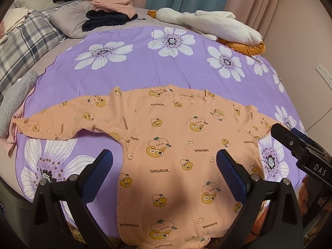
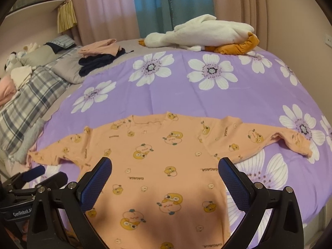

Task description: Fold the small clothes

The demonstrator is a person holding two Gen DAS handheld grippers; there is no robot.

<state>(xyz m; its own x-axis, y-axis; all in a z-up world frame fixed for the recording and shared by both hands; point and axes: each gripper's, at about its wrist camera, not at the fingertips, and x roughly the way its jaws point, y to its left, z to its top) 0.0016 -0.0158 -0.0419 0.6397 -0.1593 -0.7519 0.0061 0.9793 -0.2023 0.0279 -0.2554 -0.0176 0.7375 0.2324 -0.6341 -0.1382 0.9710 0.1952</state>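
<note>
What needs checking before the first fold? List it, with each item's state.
1. Shirt lies flat on the purple sheet, neck away from the camera: ok.
2. Both sleeves spread out to the sides, left sleeve and right sleeve: ok, though each cuff is a little rumpled.
3. Left gripper open and holding nothing: ok.
4. Right gripper open and holding nothing: ok.
5. Sheet beyond the shirt bare, with the plush goose and folded clothes far back: ok.
6. Bottom hem lying straight: cannot tell, it runs out of both views.
</note>
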